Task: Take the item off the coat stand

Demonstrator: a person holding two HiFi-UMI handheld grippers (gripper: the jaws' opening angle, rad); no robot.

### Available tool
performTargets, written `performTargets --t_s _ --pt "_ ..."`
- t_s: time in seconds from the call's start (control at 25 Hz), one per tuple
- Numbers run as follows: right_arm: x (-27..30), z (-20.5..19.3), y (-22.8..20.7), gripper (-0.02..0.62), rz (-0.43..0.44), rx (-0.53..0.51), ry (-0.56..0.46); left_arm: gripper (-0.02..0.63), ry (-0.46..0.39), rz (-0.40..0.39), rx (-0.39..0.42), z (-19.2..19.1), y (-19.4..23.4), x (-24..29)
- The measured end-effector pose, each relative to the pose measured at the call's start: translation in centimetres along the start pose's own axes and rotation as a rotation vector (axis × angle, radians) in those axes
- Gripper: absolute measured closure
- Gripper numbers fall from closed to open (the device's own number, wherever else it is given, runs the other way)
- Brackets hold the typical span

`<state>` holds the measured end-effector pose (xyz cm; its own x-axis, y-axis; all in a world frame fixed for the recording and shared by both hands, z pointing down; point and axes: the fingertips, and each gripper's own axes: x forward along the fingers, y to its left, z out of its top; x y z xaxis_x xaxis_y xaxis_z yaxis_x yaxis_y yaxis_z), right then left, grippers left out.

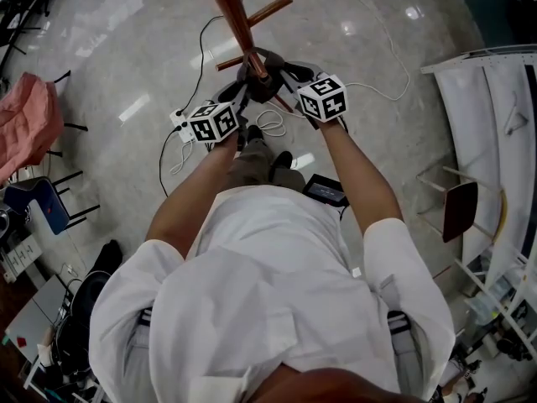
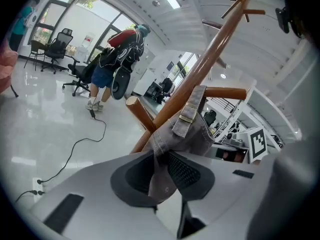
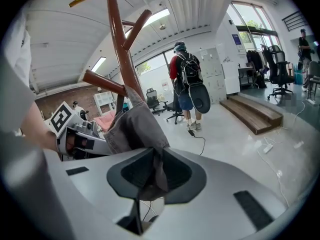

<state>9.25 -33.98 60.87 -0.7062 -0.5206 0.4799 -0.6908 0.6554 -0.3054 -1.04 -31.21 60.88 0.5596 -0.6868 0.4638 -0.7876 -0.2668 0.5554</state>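
The left tongs (image 2: 162,176) are closed narrowly on a fold of the cap (image 2: 192,134), and the right tongs (image 3: 156,174) pinch its other edge, jaws nearly together. The cap is faded grey cloth with a back strap and brass buckle. It hangs against the stand (image 2: 200,74), among the lower pegs. One peg (image 2: 140,113) juts just beside the left tongs. Beyond, a person (image 2: 120,59) with a backpack stands back turned, and a cable (image 2: 75,149) lies on the floor.
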Motion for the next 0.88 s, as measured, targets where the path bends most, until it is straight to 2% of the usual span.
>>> performTargets --t_s 0.4,0.88 --pt "-2.9 -0.4 1.4 0.534 0.017 0.036 -0.046 0.526 -0.035 -0.055 -0.027 0.1 -1.3 -3.9" --pt "-8.6 -1.0 4.1 0.535 0.01 0.051 -0.112 0.531 -0.05 -0.12 -0.027 -1.7 -5.7 -6.3"
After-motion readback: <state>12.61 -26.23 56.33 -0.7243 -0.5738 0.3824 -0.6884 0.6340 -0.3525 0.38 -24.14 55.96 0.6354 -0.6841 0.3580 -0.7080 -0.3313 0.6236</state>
